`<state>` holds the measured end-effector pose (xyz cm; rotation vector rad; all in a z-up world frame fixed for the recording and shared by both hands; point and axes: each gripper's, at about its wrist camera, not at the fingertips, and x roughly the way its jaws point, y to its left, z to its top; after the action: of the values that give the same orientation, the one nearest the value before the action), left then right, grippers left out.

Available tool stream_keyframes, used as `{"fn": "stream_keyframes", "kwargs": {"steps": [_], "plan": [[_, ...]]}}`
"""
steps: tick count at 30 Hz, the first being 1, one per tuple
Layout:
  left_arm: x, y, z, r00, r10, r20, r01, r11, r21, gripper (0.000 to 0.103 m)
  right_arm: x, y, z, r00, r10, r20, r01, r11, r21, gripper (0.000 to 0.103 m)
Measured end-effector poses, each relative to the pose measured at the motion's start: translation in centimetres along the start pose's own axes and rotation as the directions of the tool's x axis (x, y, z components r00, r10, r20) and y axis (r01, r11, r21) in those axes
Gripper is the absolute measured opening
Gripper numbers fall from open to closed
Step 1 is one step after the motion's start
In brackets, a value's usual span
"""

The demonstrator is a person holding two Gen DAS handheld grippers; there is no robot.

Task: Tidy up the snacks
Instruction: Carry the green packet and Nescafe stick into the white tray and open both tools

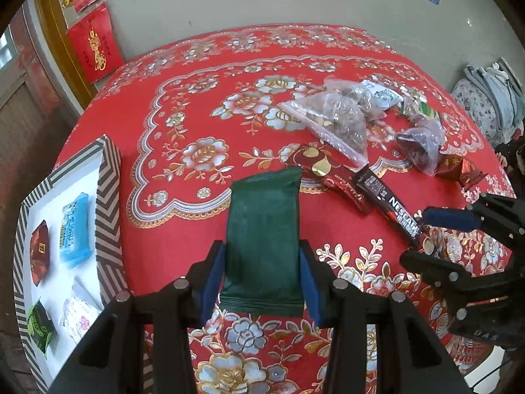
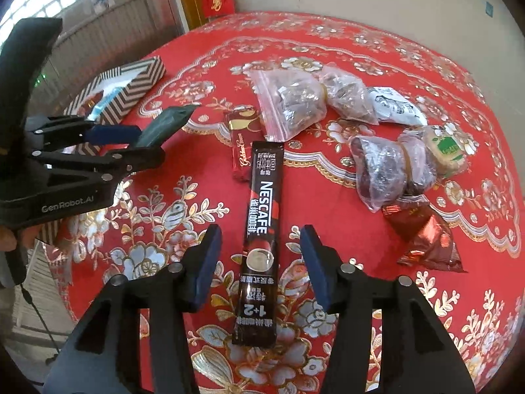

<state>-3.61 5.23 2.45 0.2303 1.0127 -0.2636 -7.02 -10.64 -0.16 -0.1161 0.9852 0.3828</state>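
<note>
1. Left hand-held gripper [image 1: 262,282]: pinching a dark green packet [image 1: 264,246] by its two long edges, blue pads pressed against its sides, the packet held off the red flowered cloth of the desk [image 1: 197,105].
2. Right hand-held gripper [image 2: 261,256]: spread, pads clear of the Nescafé coffee stick [image 2: 262,229], which lies flat on the cloth between them and touches neither.
3. Striped box [image 1: 108,216] at the left edge of the desk: cut off by the lens rim in the left wrist view; inside, a blue packet [image 1: 75,229], a dark red packet [image 1: 39,256], a green packet [image 1: 39,325] and a pale wrapped item [image 1: 80,317], its print too blurred to read.
4. Same box in the right wrist view: mostly hidden behind the left hand-held gripper, contents not readable there.
5. Far side of the coffee stick: a dark red and gold bar [image 2: 241,144], its far end partly tucked under a zip bag of wrapped pieces [image 2: 288,101]; contents of the bag hard to make out through the plastic.
6. Farther right: two knotted clear bags [image 2: 390,170] of dark items, a white packet [image 2: 397,105], a pale round cake in a green-labelled wrapper [image 2: 444,151], and a red foil packet [image 2: 426,236], all resting on the cloth.
7. Bottom left of the right wrist view: part of a person's hand [image 2: 13,236], mostly cut off.
</note>
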Motion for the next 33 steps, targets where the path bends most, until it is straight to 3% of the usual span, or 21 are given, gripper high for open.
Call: {"fn": "stream_keyframes", "kwargs": {"steps": [1, 2, 3, 4, 12, 33], "plan": [[0.1, 0.0, 0.0, 1.000, 0.000, -0.004, 0.000, 1.000, -0.001, 0.046, 0.2, 0.1, 0.0, 1.000, 0.002, -0.007, -0.002, 1.000, -0.004, 0.049], [0.3, 0.0, -0.1, 1.000, -0.001, -0.007, 0.001, 1.000, -0.003, 0.046, 0.2, 0.2, 0.0, 1.000, -0.012, 0.003, 0.012, 1.000, -0.016, 0.040], [0.4, 0.1, -0.1, 1.000, -0.001, -0.009, 0.001, 1.000, -0.004, 0.046, 0.3, 0.4, 0.0, 0.999, -0.034, 0.006, 0.035, 0.999, -0.031, 0.021], [0.4, 0.1, -0.1, 1.000, 0.000, -0.010, 0.000, 1.000, -0.008, 0.046, 0.2, 0.5, -0.1, 0.998, -0.066, 0.011, 0.067, 0.996, -0.056, 0.020], [-1.3, 1.2, -0.3, 1.000, 0.003, 0.027, -0.001, 0.999, -0.044, 0.046, -1.6, 0.4, -0.3, 0.998, -0.008, 0.070, 0.010, 0.999, -0.036, 0.018], [-5.7, 8.1, -3.1, 0.983, 0.144, 0.118, -0.118, 0.973, -0.198, 0.046, -1.6, 9.3, 4.4, 0.982, 0.134, 0.131, -0.114, 0.981, -0.155, 0.018]]}}
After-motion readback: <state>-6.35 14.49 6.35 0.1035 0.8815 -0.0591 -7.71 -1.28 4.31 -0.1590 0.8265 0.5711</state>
